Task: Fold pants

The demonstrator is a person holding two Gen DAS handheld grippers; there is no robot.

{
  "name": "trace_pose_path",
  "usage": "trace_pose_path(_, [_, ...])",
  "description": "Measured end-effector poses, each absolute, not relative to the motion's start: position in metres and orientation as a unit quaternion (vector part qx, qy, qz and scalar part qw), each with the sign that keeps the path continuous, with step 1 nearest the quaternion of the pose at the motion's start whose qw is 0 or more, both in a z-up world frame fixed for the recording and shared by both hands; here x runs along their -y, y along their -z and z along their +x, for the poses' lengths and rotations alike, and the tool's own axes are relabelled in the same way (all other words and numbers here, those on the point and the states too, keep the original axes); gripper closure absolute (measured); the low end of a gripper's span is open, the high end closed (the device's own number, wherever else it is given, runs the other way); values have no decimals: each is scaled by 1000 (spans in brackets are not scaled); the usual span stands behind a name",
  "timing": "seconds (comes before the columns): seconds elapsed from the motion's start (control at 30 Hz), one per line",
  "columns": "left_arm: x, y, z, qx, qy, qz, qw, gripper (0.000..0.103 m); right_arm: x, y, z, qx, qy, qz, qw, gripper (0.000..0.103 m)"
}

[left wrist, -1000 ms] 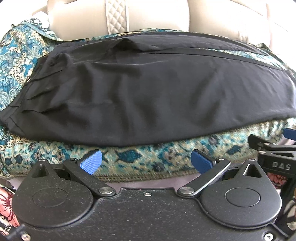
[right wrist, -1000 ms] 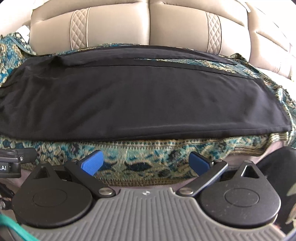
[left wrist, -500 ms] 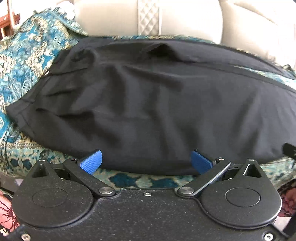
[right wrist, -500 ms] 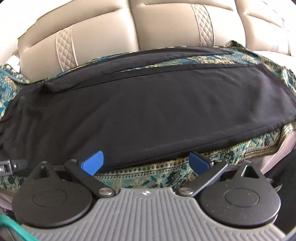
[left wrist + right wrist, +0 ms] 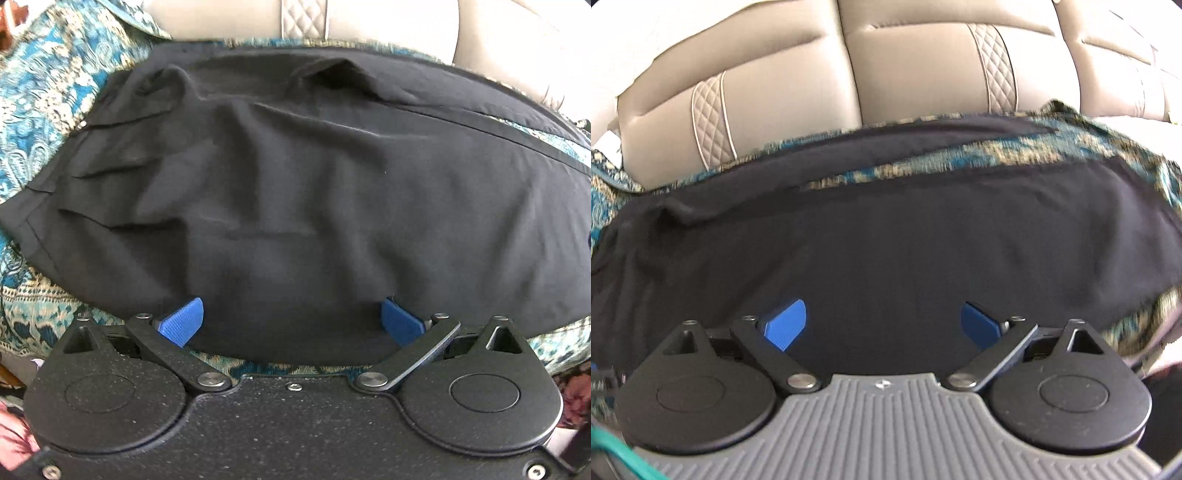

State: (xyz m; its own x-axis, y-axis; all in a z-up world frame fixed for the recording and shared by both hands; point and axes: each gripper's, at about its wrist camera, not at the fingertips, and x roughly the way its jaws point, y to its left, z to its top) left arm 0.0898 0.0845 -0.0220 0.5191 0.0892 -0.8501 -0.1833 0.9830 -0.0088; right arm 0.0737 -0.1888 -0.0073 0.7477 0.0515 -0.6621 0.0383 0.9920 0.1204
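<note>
The pants [image 5: 295, 192] are black and lie spread across a teal patterned cloth [image 5: 40, 92] that covers the seat of a beige sofa [image 5: 798, 88]; their length runs side to side, parallel to the sofa back; the waistband end, with its pleats, is toward the left in the left wrist view; the cloth shows past it on that side and along the near edge.

The left gripper [image 5: 291, 323] is spread wide, its blue pads [image 5: 183, 321] set far apart; the near hem of the pants lies between them and over the cloth, with the fabric reaching up to both pads; whether the pads touch it cannot be told.

The right gripper [image 5: 882, 325] is likewise wide, blue pads [image 5: 786, 323] well apart; it sits over the pants [image 5: 886, 240], farther along their length, with black fabric filling the gap between the fingers; neither tool has closed on anything.

Behind the pants a strip of cloth [image 5: 979, 158] shows between two dark bands of fabric; beyond that rise the sofa's back cushions with quilted stripes.
</note>
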Motion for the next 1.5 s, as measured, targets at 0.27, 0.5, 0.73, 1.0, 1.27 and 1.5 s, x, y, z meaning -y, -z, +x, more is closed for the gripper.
trace_pose_path(0.27, [-139, -25, 155, -443, -124, -131, 878, 2, 206, -42, 174, -336, 27, 83, 938, 0])
trace_pose_path(0.5, [-184, -65, 257, -401, -190, -151, 883, 2, 229, -58, 283, -357, 83, 133, 921, 0])
trace_pose_path(0.73, [-225, -63, 355, -397, -229, -224, 860, 1, 245, -41, 381, -415, 116, 198, 881, 0])
trace_pose_path(1.0, [-260, -18, 427, -415, -301, -261, 818, 0, 232, 2, 472, -464, 159, 165, 856, 0])
trace_pose_path(1.27, [-268, 17, 448, -408, -324, -233, 821, 0, 204, 34, 533, -470, 215, 89, 851, 0])
trace_pose_path(1.5, [-252, 30, 458, -414, -330, -170, 831, 0, 192, 51, 552, -483, 263, 14, 835, 0])
